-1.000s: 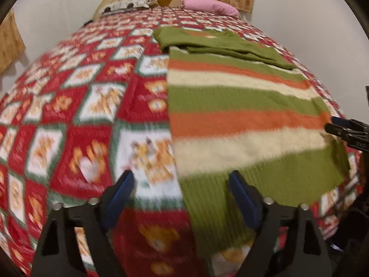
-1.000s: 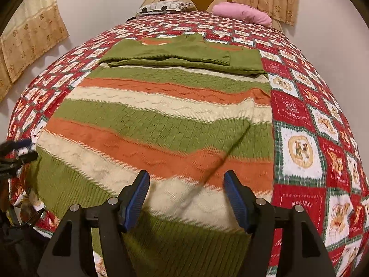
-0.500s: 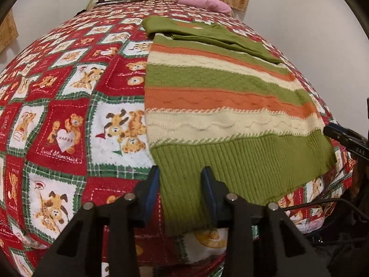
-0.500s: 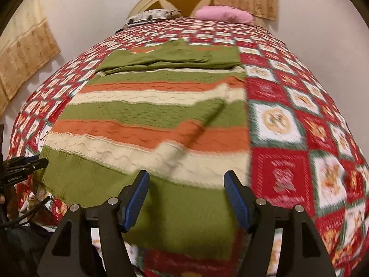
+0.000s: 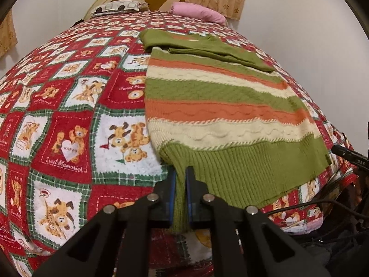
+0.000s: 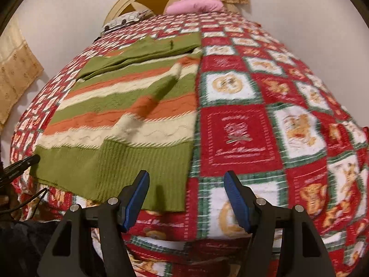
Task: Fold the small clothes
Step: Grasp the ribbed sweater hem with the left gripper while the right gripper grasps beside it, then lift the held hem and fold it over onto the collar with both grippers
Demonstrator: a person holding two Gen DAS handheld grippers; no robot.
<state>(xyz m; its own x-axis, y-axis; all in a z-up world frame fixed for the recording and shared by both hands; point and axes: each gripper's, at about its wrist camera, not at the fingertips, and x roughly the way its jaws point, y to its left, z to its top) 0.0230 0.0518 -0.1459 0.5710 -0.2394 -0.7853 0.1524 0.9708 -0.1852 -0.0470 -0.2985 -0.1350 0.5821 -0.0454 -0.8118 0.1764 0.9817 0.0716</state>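
Note:
A striped knit sweater (image 5: 221,106) in green, orange and cream lies flat on the bed, its green sleeves folded across the top. My left gripper (image 5: 180,180) is shut on the sweater's green ribbed hem at its near left corner, and the fabric puckers there. In the right wrist view the sweater (image 6: 129,106) lies to the left. My right gripper (image 6: 186,191) is open above the hem's near right corner, with the corner between its left finger and the bedspread.
The bed is covered by a red, green and white teddy-bear quilt (image 5: 69,120). A pink pillow (image 5: 198,15) and a patterned pillow (image 5: 117,7) lie by the headboard. Curtains hang behind. Black cables (image 5: 322,207) hang off the bed's near edge.
My left gripper has closed from wide open onto the sweater's hem corner. My right gripper has swung right, from over the sweater's middle to its right hem corner, staying open.

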